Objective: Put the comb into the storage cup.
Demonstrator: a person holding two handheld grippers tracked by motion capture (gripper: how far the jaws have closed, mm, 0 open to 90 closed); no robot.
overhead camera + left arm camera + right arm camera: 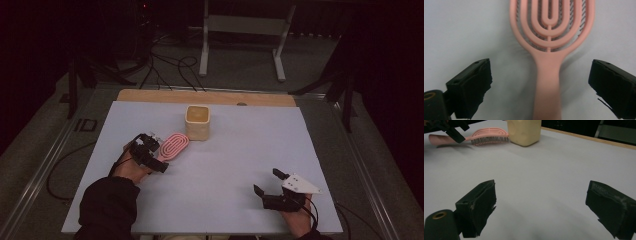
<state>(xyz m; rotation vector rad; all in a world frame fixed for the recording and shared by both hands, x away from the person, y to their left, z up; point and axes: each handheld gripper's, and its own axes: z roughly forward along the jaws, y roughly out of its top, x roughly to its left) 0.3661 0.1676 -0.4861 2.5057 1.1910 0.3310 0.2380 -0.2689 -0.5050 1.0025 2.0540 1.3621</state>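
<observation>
- Left gripper (541,82) is hovering with jaws apart, straddling the pink slotted plastic hairbrush (550,50), clamping nothing.
- Handle is running straight between the jaws.
- Right gripper (276,189) is sitting well apart, jaws spread.

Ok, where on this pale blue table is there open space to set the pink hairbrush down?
The widest bare patch runs across the pale blue table, right of the cream square container and above the right gripper. The middle, between both grippers, is also bare. It's crowded at left, where the left gripper straddles the pink slotted hairbrush beside the container.

The pink hairbrush (548,75) looks like smooth matt plastic; the table (240,155) covering, matt and paper-like.
</observation>
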